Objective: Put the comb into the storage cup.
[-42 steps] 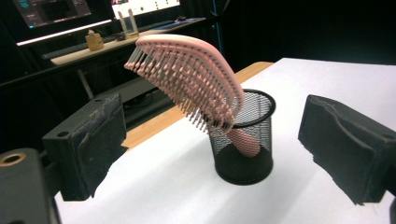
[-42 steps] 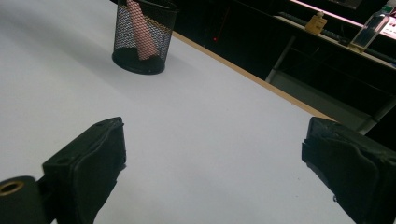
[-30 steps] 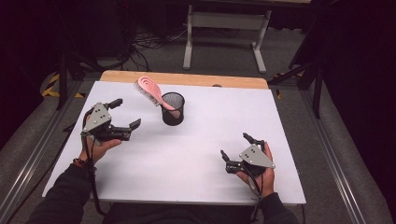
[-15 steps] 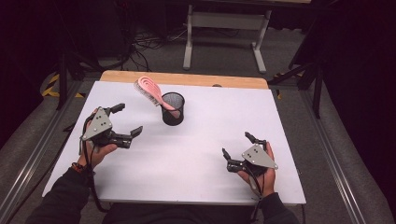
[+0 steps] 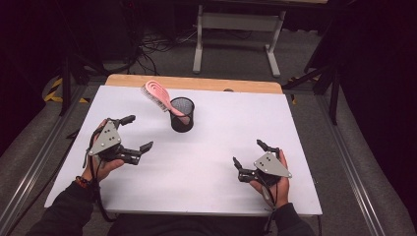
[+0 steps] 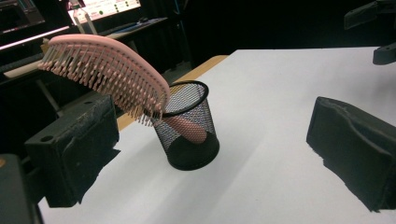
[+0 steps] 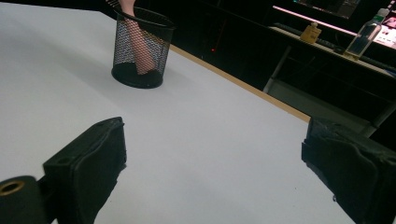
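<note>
Both grippers stand with their black jaws spread wide and nothing between them. On the left side of the white table (image 5: 206, 162), seen from the high view, the left gripper (image 5: 132, 132) is held in the person's left hand (image 5: 101, 164), its two jaws well apart and aimed toward the middle of the table; they touch no object. The right gripper (image 5: 251, 157), held in the right hand (image 5: 278, 184) near the front right part of the table, is likewise released, its jaws parted over bare tabletop.

The black wire-mesh cup (image 5: 182, 114) stands upright on the far middle part of the table, well apart from both grippers. A pink plastic hairbrush (image 5: 158, 95) sits in it handle-down, leaning to the left so that its bristled head sticks out over the rim toward the wooden strip along the far edge (image 5: 196, 82).

Looking along the left gripper's own jaws, the mesh cup (image 6: 189, 126) appears between them but farther off, with the hairbrush (image 6: 107, 70) tilted, bristles facing down, its pink handle visible through the mesh. In the right gripper view the cup (image 7: 140, 49) stands far off to the upper left, beyond the open jaws, with only white table surface lying between them.
</note>
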Motion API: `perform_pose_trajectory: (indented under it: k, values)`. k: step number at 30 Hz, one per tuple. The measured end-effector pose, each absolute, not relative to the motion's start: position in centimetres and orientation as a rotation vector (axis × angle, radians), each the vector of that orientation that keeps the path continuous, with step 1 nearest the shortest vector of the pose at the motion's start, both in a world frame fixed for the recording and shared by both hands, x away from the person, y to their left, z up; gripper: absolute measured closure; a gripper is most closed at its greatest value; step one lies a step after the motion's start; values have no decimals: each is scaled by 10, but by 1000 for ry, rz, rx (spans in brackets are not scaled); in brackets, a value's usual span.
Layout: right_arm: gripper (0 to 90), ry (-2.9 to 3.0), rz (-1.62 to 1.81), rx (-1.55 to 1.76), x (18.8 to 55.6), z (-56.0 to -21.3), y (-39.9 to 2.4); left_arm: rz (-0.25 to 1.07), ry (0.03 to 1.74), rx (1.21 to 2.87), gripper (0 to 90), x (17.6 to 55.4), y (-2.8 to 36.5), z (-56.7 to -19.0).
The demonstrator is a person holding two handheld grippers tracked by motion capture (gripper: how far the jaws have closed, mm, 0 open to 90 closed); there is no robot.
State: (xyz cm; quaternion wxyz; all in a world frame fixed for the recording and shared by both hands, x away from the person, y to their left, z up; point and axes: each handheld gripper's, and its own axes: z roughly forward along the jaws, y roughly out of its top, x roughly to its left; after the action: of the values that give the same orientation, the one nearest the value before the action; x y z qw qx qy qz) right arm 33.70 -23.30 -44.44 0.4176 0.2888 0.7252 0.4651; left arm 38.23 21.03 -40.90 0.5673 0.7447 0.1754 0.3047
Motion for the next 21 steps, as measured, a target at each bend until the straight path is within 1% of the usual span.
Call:
perform_pose_trajectory:
  k: [5,21]
  values:
    - [67,1821,1169,720,336,-444,-232,734,394,1759,49,376,208,-411]
    - [51,1851,1168,697,333,-444,-225,707,345,1768,56,362,208,-425]
